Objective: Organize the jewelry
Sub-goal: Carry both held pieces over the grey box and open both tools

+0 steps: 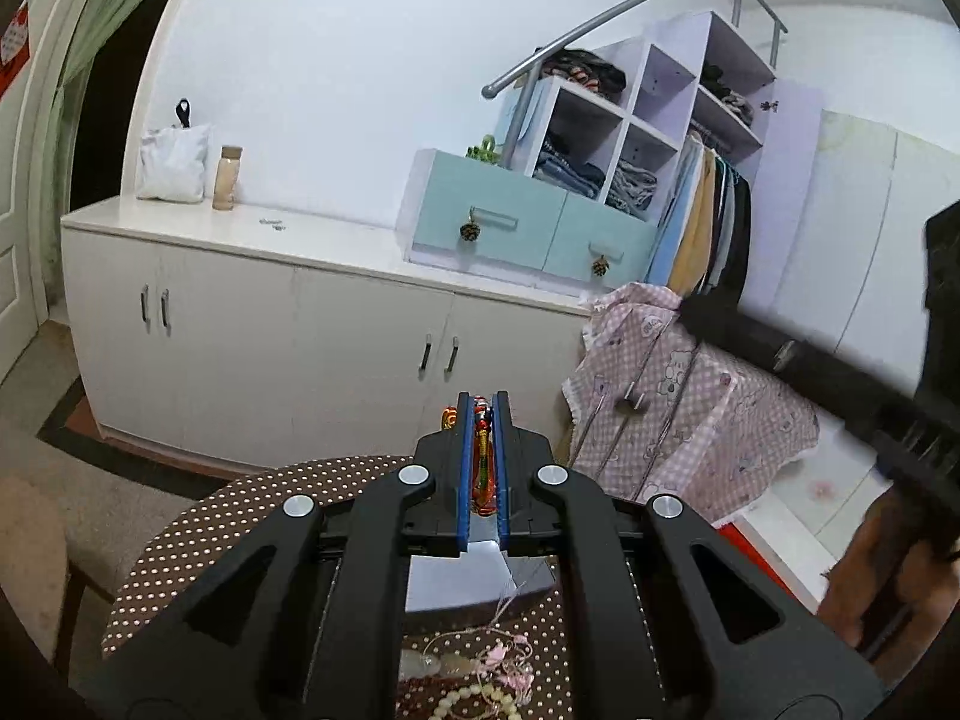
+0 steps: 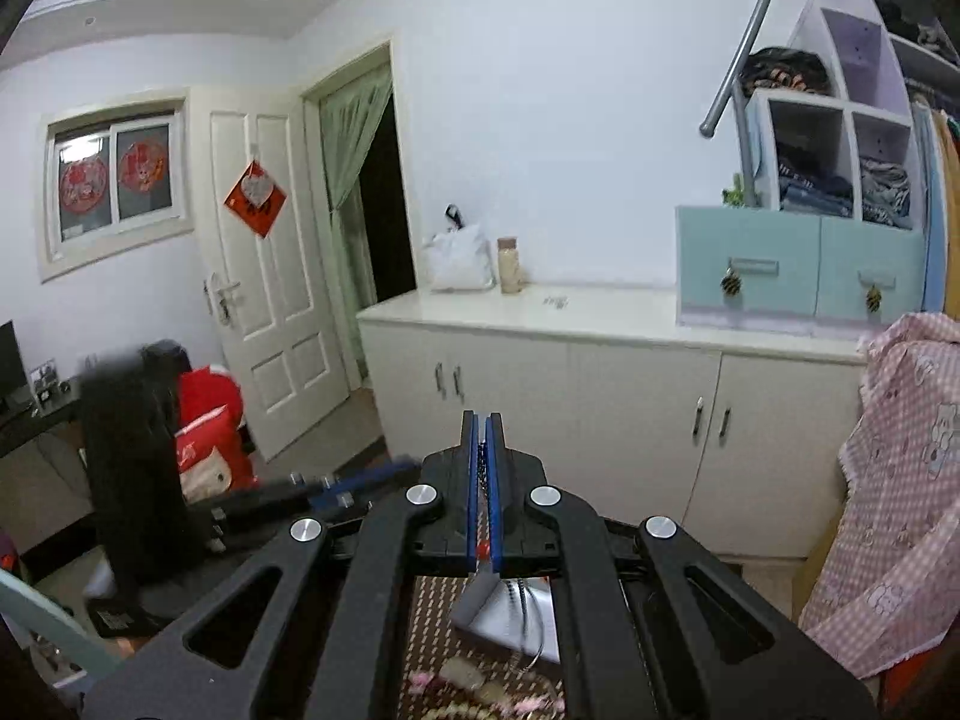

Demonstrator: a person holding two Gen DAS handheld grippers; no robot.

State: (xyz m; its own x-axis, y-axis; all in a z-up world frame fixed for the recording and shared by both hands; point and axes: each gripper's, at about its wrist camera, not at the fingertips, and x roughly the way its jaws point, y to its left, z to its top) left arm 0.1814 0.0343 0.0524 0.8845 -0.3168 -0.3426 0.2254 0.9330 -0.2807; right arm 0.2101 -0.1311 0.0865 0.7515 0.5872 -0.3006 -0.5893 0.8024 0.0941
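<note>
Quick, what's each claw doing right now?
Left claw: closed on a red-orange beaded bracelet.
Right claw: closed on a thin dark beaded chain.
</note>
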